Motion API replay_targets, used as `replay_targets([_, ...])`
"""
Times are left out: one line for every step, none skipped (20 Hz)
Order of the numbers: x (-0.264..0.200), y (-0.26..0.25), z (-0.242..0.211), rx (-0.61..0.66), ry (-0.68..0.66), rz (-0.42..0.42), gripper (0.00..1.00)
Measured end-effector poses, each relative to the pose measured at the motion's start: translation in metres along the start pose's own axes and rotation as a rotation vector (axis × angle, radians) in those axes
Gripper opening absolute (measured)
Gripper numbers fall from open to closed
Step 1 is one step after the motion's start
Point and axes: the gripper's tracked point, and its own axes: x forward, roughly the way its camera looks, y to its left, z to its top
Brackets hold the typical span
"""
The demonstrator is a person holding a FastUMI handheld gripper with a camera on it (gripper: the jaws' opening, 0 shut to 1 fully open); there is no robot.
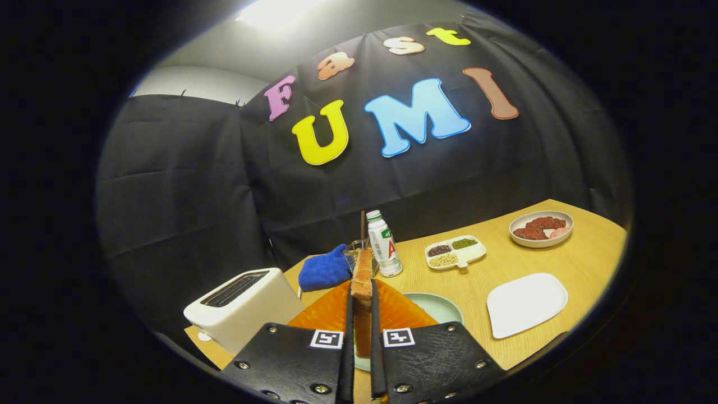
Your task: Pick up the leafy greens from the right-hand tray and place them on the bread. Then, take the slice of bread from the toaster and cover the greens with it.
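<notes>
A blue cloth [324, 269], a bottle [385, 244], a compartment dish [455, 252] and a meat bowl [541, 228] stand on the table [583, 258].

your gripper [362, 331] clamped on toasted brown bread slice [362, 280], edge-on, above orange tray [331, 311], white toaster [244, 306] beside.

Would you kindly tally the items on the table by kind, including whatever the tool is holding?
Dishes: 4 - white plate, pale green plate, divided tray of beans, bowl of meat
Orange mat: 1
Toaster: 1
Bottle: 1
Blue mitt: 1
Bread slice, gripped edge-on in the tool: 1
Total: 9
</notes>
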Motion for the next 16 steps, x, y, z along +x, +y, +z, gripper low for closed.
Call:
replay_targets([0.002,0.002,-0.001,0.016,-0.004,0.012,0.11])
replay_targets([0.004,0.004,-0.004,0.028,-0.006,0.026,0.12])
replay_targets([0.006,0.004,-0.007,0.034,-0.007,0.032,0.12])
replay_targets([0.009,0.004,-0.010,0.037,-0.007,0.036,0.11])
replay_targets([0.012,0.004,-0.014,0.033,-0.004,0.035,0.12])
replay_targets([0.012,0.003,-0.017,0.031,0.001,0.034,0.12])
replay_targets([0.014,0.005,-0.021,0.034,0.010,0.042,0.12])
replay_targets([0.016,0.009,-0.024,0.045,0.010,0.057,0.13])
replay_targets([0.018,0.010,-0.024,0.053,0.007,0.066,0.13])
replay_targets([0.019,0.011,-0.026,0.060,0.007,0.075,0.13])
replay_targets([0.022,0.009,-0.029,0.063,0.014,0.071,0.13])
replay_targets([0.024,0.004,-0.035,0.060,0.026,0.059,0.13])
replay_targets([0.026,0.000,-0.040,0.060,0.042,0.049,0.13])
replay_targets([0.029,-0.005,-0.046,0.063,0.058,0.037,0.13])
replay_targets([0.030,-0.010,-0.051,0.072,0.083,0.021,0.13])
replay_targets([0.032,-0.014,-0.056,0.080,0.101,0.009,0.15])
